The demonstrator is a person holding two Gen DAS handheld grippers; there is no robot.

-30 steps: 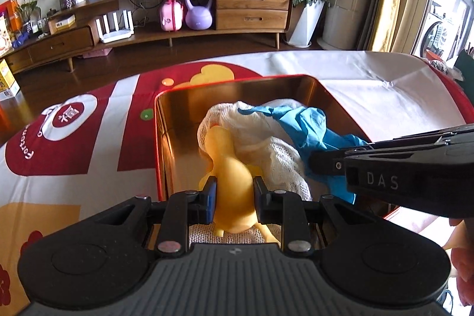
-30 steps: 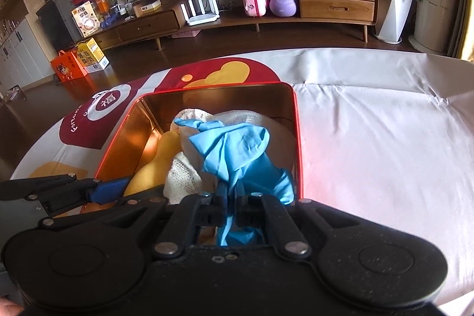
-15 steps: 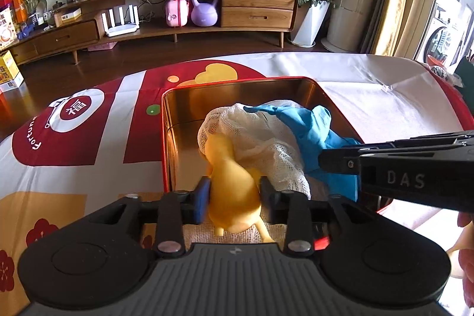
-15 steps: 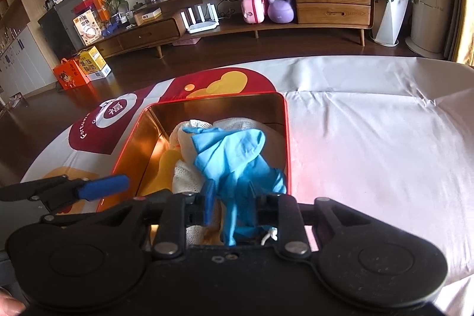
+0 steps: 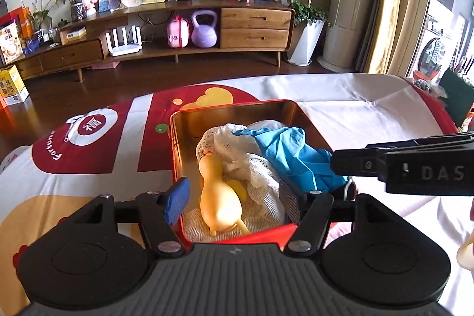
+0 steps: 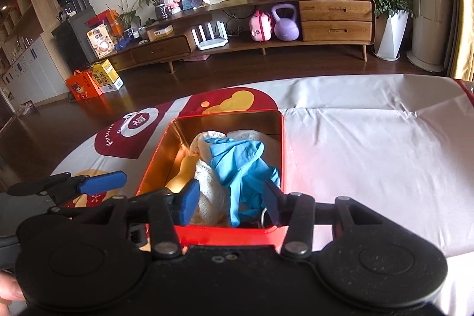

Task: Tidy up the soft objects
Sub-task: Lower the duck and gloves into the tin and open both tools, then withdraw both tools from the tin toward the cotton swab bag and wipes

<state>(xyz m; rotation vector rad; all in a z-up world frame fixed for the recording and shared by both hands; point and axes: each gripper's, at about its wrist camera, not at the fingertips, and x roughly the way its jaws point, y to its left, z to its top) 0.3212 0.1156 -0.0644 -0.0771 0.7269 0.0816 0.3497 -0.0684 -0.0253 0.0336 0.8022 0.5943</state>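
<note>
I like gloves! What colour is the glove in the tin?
Blue rubber glove, clearest in the right wrist view.

- I'm getting bright daylight from the window (image 5: 438, 49) on the right, washing out the pane.
- Inside the red tin (image 5: 174, 156) the gold walls glare warmly; the white cloth (image 6: 370, 144) right of it glows pinkish.
- Fisheye bends the cabinet (image 6: 334, 17) behind the tin (corners go black).
- Focus is sharp mid-frame.

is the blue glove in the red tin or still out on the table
In. The crumpled blue rubber glove lies inside the open red metal tin, on the white mesh cloth, beside the yellow rubber toy.
</note>
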